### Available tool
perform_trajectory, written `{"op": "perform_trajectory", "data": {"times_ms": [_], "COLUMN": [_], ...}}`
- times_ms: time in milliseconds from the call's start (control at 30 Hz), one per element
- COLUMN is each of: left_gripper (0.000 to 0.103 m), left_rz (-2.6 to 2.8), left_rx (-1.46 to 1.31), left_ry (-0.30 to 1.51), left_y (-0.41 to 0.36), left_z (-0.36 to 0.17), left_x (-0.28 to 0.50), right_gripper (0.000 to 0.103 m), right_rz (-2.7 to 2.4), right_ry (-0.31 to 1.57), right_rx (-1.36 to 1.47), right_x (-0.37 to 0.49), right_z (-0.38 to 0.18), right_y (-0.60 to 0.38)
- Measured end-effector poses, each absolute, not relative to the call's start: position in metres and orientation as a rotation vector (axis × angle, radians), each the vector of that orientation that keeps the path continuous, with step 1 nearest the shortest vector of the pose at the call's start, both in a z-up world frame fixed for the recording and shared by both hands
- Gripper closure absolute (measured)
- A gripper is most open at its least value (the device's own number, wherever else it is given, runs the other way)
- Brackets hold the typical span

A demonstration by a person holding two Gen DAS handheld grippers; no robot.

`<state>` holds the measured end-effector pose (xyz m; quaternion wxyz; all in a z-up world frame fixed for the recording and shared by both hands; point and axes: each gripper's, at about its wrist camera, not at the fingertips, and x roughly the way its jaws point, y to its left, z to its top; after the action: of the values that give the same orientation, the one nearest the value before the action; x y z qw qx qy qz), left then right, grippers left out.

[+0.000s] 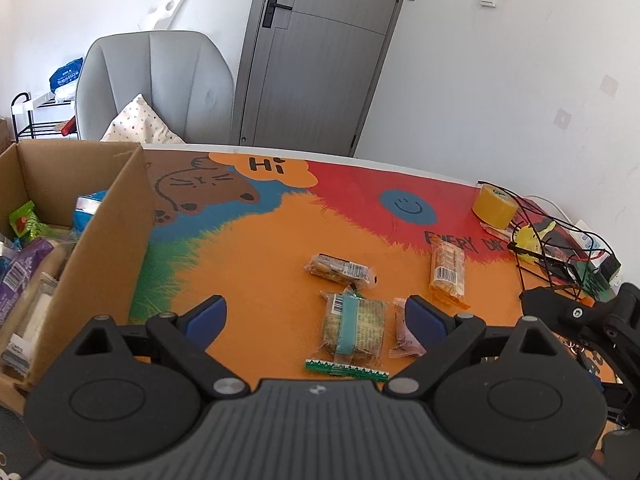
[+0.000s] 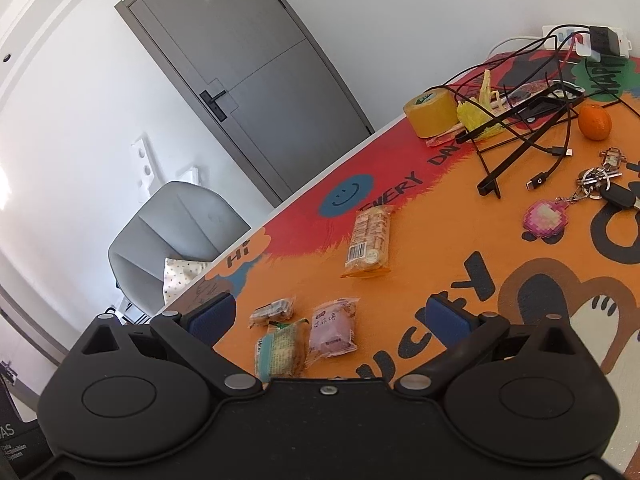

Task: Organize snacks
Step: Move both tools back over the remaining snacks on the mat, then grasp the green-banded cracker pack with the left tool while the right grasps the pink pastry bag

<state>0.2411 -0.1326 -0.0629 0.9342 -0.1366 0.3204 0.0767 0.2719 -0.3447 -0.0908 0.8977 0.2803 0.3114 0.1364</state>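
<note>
Several wrapped snacks lie on the colourful table mat. A green-banded biscuit pack (image 1: 354, 326) (image 2: 279, 350) lies between my left gripper's fingers. Beside it are a pink pack (image 1: 402, 334) (image 2: 333, 328), a brown nut bar (image 1: 340, 270) (image 2: 273, 311) and an orange cracker pack (image 1: 448, 274) (image 2: 370, 242). A cardboard box (image 1: 102, 240) at the left holds several snacks. My left gripper (image 1: 316, 320) is open and empty above the table. My right gripper (image 2: 330, 316) is open and empty, over the pink pack.
A yellow tape roll (image 1: 495, 209) (image 2: 430, 114), a black wire stand with cables (image 2: 520, 120), an orange (image 2: 595, 121), keys with a pink charm (image 2: 600, 188) and a power strip (image 2: 584, 38) sit at the table's right. A grey chair (image 1: 156, 84) stands behind the table.
</note>
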Motion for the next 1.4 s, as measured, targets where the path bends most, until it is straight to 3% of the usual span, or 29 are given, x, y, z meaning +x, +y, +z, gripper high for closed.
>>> {"op": "perform_trajectory", "data": {"times_ms": [433, 833, 933, 1400], "left_gripper": [0.015, 0.037, 0.056, 0.056], "left_rz": [0.178, 0.167, 0.165, 0.159], "left_rx": [-0.207, -0.168, -0.153, -0.268], "left_ry": [0.711, 0.741, 0.739, 0.693], "left_y": [-0.161, -0.167, -0.165, -0.123], "left_z": [-0.095, -0.116, -0.116, -0.091], "left_x": [0.276, 0.29, 0.29, 0.27], "right_gripper": [0.005, 0.008, 0.013, 0.029], "right_rz": [0.273, 0.286, 0.287, 0.294], "right_ry": [0.687, 0.725, 0.734, 0.776], "right_rx": [0.615, 0.6, 0.587, 0.493], "right_x": [0.293, 0.307, 0.31, 0.323], "right_z": [-0.112, -0.12, -0.119, -0.119], "right_y": [-0.358, -0.348, -0.342, -0.304]}}
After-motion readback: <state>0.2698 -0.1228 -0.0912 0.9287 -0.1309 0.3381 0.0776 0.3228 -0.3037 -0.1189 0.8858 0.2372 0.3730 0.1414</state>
